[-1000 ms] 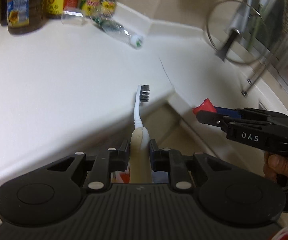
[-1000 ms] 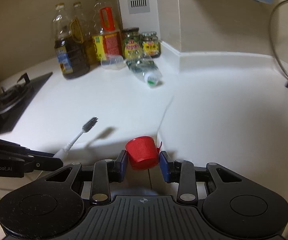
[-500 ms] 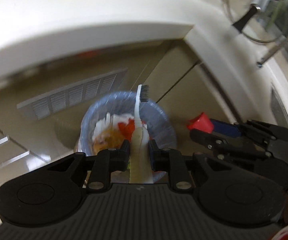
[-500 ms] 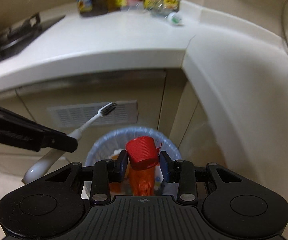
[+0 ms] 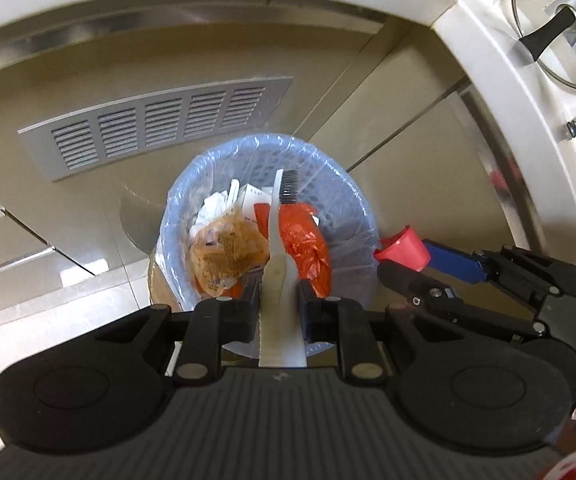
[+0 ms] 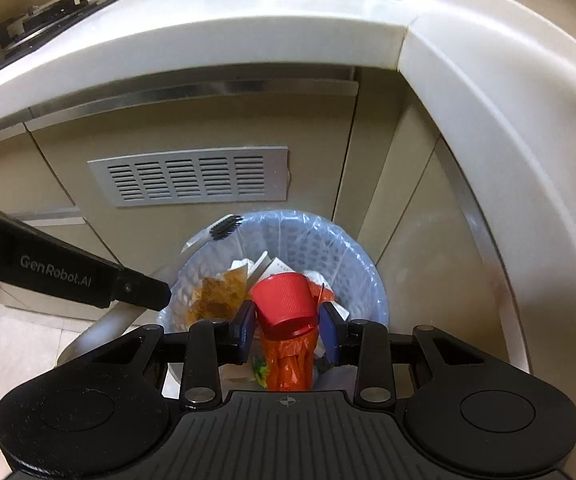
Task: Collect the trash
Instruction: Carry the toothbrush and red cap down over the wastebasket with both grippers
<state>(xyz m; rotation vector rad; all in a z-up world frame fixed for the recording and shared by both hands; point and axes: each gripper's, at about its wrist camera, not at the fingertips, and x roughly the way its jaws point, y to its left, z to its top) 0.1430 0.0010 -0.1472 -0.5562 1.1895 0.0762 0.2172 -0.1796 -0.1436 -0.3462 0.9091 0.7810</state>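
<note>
Below, beige cabinets [image 6: 191,136] back the bin [image 6: 352,264]; fingers clench toothbrush [image 5: 277,276] and cap [image 6: 285,304].

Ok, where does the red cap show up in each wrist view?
Left wrist: the red cap sits right of centre, beside the bin's right rim, in the right gripper reaching in from the right.
Right wrist: the cap is at centre, between the blue pads, over the bin.
Shared landmark: the grey vent behind the bin.
</note>
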